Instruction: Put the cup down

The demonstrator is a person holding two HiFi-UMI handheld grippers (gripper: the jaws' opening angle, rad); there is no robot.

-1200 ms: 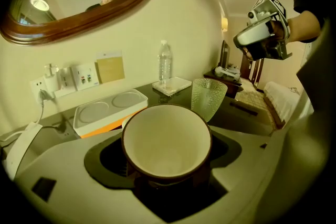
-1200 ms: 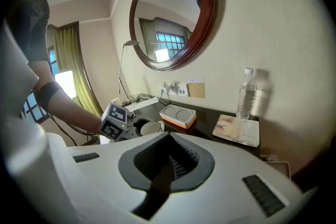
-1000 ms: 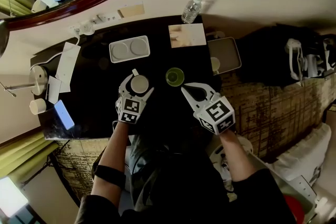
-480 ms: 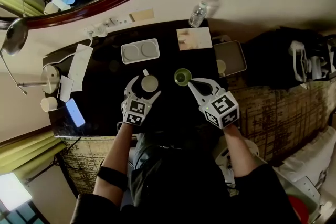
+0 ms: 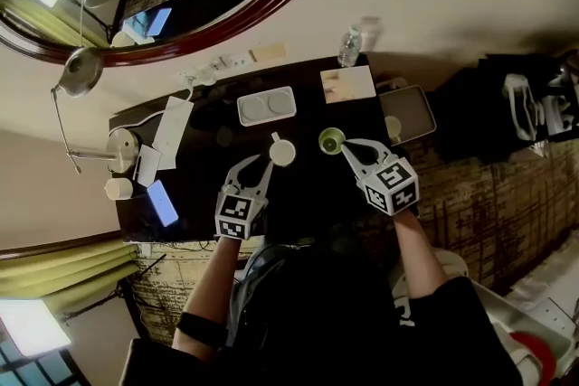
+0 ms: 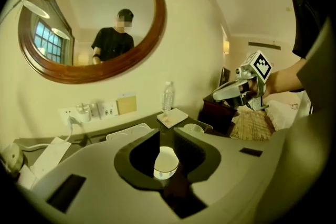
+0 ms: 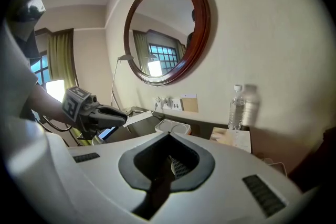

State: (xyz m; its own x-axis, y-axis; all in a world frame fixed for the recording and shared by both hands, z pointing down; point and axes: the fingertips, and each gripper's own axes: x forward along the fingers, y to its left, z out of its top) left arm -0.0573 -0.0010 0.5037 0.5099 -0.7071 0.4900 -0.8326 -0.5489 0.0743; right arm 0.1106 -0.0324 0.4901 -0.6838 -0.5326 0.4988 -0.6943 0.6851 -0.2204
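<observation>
The white cup [image 5: 282, 152] stands upright on the black table [image 5: 308, 194], free of both grippers. My left gripper [image 5: 261, 164] hangs above and a little nearer to me than the cup. Its jaws have just been closing and leave only a narrow slit with nothing in it. In the left gripper view the white cup [image 6: 166, 162] shows far below through the hollow behind the jaw tips of the left gripper [image 6: 166, 132]. My right gripper [image 5: 347, 145] is shut and empty, its tips beside a green cup [image 5: 331, 140]. The right gripper [image 7: 169, 135] holds nothing.
A white tray [image 5: 267, 106] with two round hollows lies behind the cups. A water bottle [image 5: 350, 45] and a card [image 5: 347, 84] are at the back right, and a grey tray [image 5: 412, 115] sits off the right edge. A phone [image 5: 163, 203] and a lamp [image 5: 81, 72] are on the left.
The left gripper was around the white cup; it has let go, risen and drawn back toward me, with its jaws narrowed. The cup stays on the table. The right gripper rose slightly.
</observation>
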